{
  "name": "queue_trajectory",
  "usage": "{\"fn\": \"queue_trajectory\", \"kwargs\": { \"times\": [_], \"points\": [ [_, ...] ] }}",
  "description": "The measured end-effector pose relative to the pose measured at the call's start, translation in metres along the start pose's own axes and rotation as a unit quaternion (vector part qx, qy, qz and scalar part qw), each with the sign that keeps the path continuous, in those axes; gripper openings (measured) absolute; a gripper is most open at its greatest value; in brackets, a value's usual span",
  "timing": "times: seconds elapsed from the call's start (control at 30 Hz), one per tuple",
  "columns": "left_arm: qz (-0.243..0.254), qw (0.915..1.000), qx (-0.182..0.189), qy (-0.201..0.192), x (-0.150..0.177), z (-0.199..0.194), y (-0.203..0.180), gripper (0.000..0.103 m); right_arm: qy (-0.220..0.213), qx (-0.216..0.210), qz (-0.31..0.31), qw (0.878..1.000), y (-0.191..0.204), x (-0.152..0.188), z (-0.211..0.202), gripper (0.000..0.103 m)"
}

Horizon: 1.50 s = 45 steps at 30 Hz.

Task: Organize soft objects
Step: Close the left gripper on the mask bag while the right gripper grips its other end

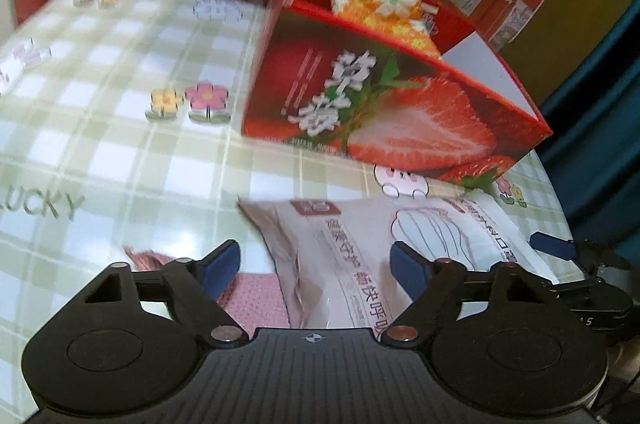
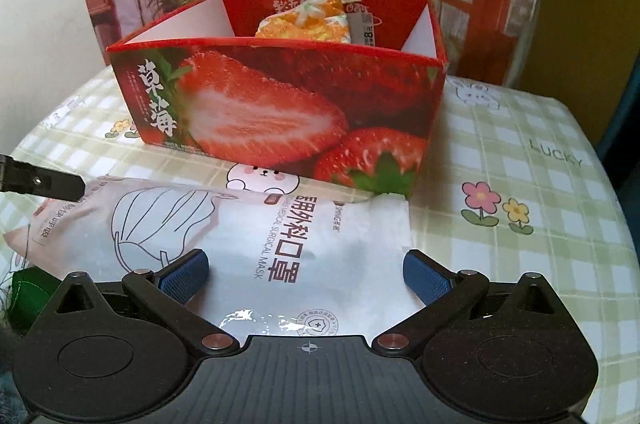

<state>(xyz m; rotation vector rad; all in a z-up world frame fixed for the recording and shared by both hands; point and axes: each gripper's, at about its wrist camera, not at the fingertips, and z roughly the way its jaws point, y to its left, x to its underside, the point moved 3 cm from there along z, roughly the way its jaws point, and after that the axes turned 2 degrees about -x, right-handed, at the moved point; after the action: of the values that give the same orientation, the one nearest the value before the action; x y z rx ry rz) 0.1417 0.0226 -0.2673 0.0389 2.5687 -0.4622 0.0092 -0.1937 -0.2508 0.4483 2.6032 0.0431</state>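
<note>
While flat, mask packet point(image 2: 224, 236) lies parallel to box point(image 2: 280, 112).

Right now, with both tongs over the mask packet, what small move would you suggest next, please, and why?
Probably close the right tongs on the mask packet: it lies flat before the strawberry box, between open pads, not yet gripped.

The strawberry box point(image 2: 280, 104) stood on the table point(image 2: 520, 152). In it lay a patterned pouch point(image 2: 308, 20). Just before the box lay the mask packet point(image 2: 248, 236), its corner touching the box.
</note>
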Motion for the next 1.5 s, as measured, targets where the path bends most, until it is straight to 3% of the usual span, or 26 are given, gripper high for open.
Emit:
{"fn": "queue_trajectory", "kwargs": {
  "times": [0.27,0.53,0.9,1.17,1.37,1.5],
  "points": [
    [-0.01,0.9987,0.039,0.032,-0.006,0.021,0.004,0.076,0.012,-0.014,0.012,1.0,-0.004,-0.001,0.008,0.103],
    [-0.027,0.9985,0.037,0.03,-0.015,0.038,0.012,0.065,0.041,-0.033,0.022,0.998,-0.011,-0.011,0.025,0.103],
    [-0.062,0.9961,0.054,0.031,-0.01,0.04,0.024,0.065,0.065,-0.088,0.041,0.993,-0.04,-0.045,0.03,0.102],
    [-0.048,0.9958,0.063,0.046,-0.013,0.045,0.019,0.067,0.134,-0.112,0.066,0.982,-0.054,-0.044,0.065,0.099],
    [-0.033,0.9964,0.063,0.046,-0.018,0.046,0.014,0.067,0.142,-0.132,0.099,0.976,-0.056,-0.038,0.07,0.1],
    [-0.025,0.9969,0.063,0.04,-0.021,0.043,0.01,0.067,0.131,-0.139,0.092,0.977,-0.048,-0.038,0.064,0.092]
  ]
}}
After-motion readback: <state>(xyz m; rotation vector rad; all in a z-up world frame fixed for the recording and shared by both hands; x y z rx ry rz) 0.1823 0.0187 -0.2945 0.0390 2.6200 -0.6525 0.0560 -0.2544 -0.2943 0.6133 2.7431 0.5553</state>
